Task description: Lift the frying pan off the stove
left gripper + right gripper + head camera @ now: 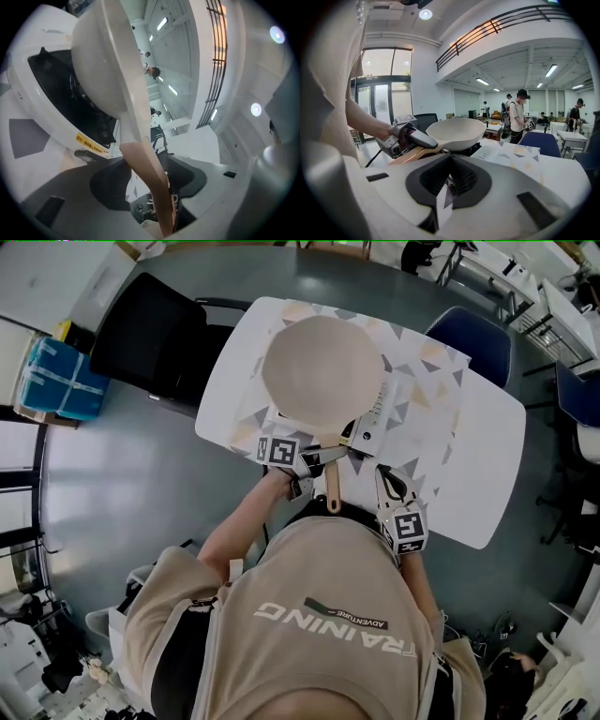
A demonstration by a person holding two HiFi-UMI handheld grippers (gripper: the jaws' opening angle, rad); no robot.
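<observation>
A cream frying pan (323, 371) sits on a white tabletop stove (372, 425) with a black top (56, 108). Its wooden handle (333, 488) points toward me. My left gripper (322, 461) is at the handle's root. In the left gripper view its jaws stand wide on either side of the handle (147, 168), with a gap showing beside the left pad. My right gripper (386, 474) hovers to the right of the handle, over the table's near edge, shut and holding nothing (450, 180). From there the pan (454, 133) and the left gripper (405, 136) show ahead to the left.
The stove stands on a white table (487, 456) covered by a cloth with a triangle pattern. A black chair (155, 334) is at the far left and a blue chair (478, 338) at the far right. Several people (518, 115) stand in the background.
</observation>
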